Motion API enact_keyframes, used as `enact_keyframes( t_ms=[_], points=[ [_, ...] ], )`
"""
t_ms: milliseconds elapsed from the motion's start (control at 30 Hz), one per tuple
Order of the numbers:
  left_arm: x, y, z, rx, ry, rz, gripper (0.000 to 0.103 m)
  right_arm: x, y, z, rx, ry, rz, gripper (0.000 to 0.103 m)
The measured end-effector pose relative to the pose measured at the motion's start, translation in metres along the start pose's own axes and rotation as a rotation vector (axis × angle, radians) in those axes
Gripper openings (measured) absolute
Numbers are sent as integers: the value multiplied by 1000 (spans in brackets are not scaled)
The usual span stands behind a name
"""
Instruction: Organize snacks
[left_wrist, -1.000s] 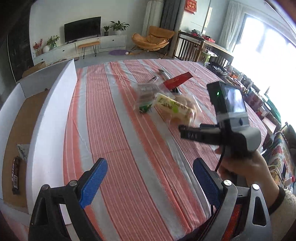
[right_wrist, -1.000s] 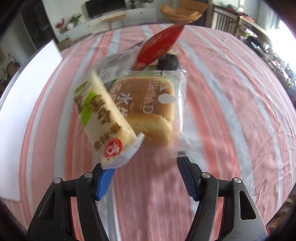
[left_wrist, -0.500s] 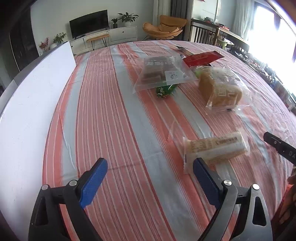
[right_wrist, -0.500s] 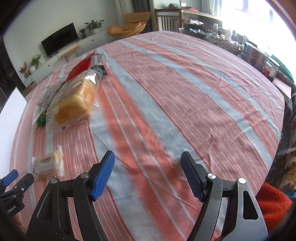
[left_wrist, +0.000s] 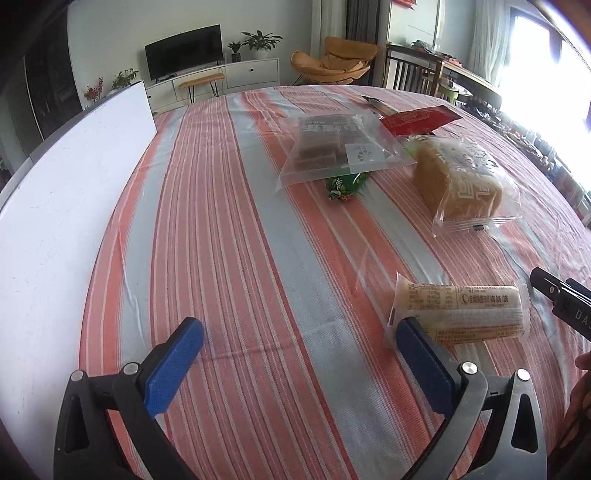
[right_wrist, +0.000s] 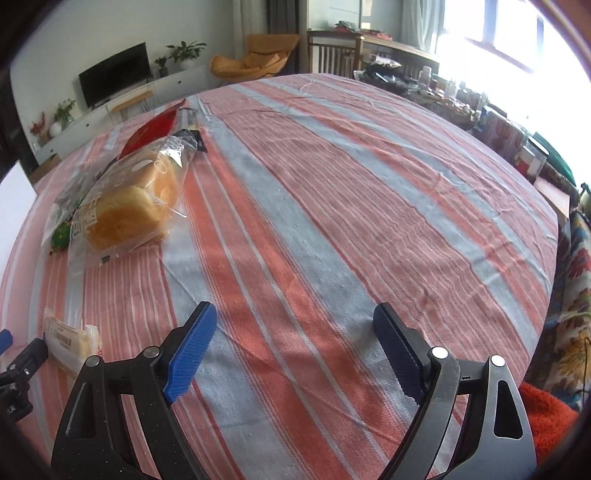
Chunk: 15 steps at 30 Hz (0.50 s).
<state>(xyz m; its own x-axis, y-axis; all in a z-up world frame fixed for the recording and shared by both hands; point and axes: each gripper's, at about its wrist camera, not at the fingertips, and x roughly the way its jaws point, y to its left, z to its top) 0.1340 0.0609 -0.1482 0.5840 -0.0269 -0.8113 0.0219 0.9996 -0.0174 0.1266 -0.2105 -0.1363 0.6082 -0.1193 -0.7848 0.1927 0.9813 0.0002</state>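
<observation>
A cream-coloured snack packet (left_wrist: 458, 314) lies on the striped tablecloth (left_wrist: 258, 258), just past the right finger of my left gripper (left_wrist: 298, 328). That gripper's jaws are opening and hold nothing. Farther off lie a bagged bread loaf (left_wrist: 461, 181), a clear bag of brown cakes (left_wrist: 340, 147), a green packet (left_wrist: 343, 184) and a red packet (left_wrist: 417, 118). My right gripper (right_wrist: 293, 317) hovers over bare cloth with its jaws opening and nothing between them. In its view the bread loaf (right_wrist: 129, 199) is at the upper left and the cream packet (right_wrist: 70, 339) at the lower left.
A white box wall (left_wrist: 66, 206) runs along the table's left side. Part of the right gripper (left_wrist: 561, 302) shows at the right edge of the left wrist view. Beyond the table's right edge (right_wrist: 546, 236) are crowded shelves and patterned fabric.
The cream packet, a second ago up at my right gripper above the bread, now lies on the cloth. My right gripper swung right over bare cloth, my left one sank, and both jaws widened.
</observation>
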Motion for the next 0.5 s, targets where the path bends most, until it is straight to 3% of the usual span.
enact_keyframes(
  t_ms=[500],
  points=[
    [0, 0, 0, 1, 0, -1, 103, -1, 0, -1, 0, -1, -2, 89]
  ],
)
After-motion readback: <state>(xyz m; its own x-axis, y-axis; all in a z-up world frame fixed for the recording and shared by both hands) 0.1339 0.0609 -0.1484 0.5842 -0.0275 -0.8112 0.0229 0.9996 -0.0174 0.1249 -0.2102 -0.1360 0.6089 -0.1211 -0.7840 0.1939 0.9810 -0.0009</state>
